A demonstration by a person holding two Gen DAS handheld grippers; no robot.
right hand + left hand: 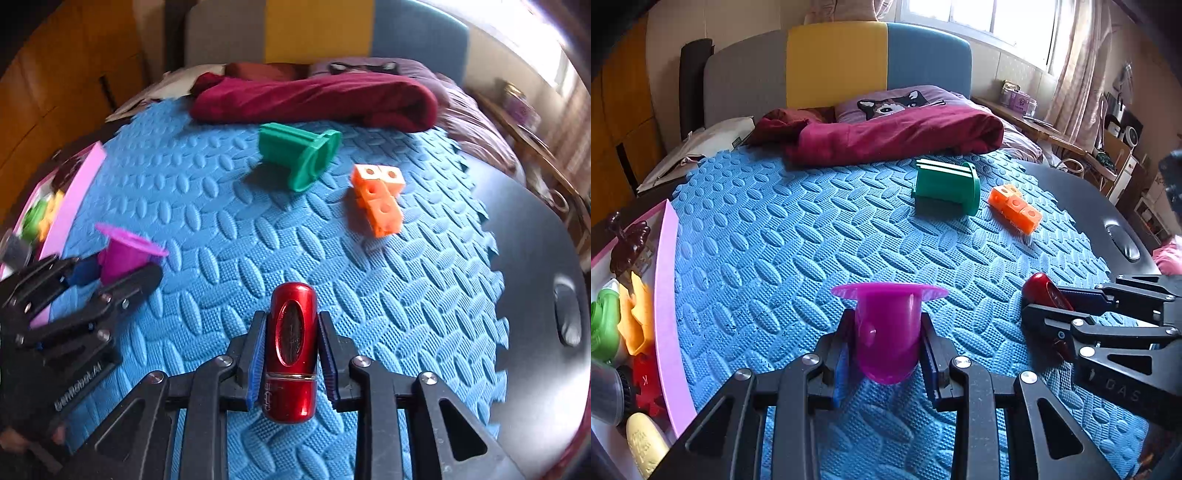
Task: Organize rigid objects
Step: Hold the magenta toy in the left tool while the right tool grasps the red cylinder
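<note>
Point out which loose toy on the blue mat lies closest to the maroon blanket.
The green flanged piece, lying on its side just before the maroon blanket; the orange cube block sits further off.

A bed fills the far side, its headboard (838,62) padded in grey, yellow and blue panels. A maroon blanket (897,134) lies bunched across it, below a purple pillow (897,101) with a cat face. Daylight pours through the window (979,18) at the right, beside pale curtains (1082,70). Wooden cabinets (620,122) line the left wall. A cluttered shelf (1034,122) runs under the window.
</note>
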